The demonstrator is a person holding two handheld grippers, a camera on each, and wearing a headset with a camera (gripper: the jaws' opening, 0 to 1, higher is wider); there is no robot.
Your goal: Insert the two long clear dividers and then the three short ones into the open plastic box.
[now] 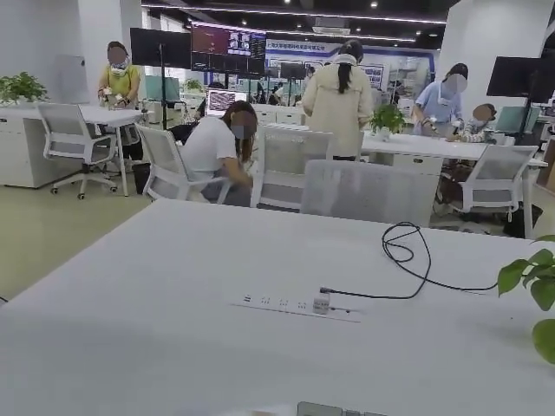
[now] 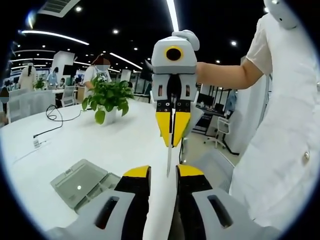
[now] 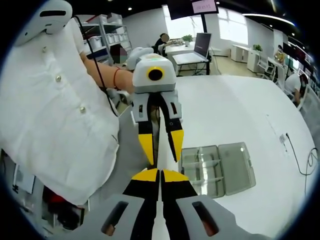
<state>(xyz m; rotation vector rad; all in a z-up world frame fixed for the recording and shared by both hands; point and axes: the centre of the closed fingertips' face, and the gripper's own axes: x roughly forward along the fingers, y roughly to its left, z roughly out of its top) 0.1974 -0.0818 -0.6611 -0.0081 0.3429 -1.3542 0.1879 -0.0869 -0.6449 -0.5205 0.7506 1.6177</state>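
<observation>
One clear divider (image 2: pixel 168 159) spans both tongs edge-on, so whether it is long or short I cannot tell. The right gripper (image 3: pixel 160 175) has its jaws pressed together on the strip. The left gripper (image 2: pixel 164 172) stands parted, the strip's other end in the gap, unpinched. The open plastic box (image 3: pixel 235 167) lies on the table at three o'clock of the right jaws, nine o'clock of the left.

My advice is to pinch lightly with the left, keep the strip upright, and lower both ends together into facing slots (a skewed strip would likely jam). The right gripper view looks down into the box's cells, while the left gripper view catches the box at a low slant. The head view looks out past a power strip (image 1: pixel 295 305).
</observation>
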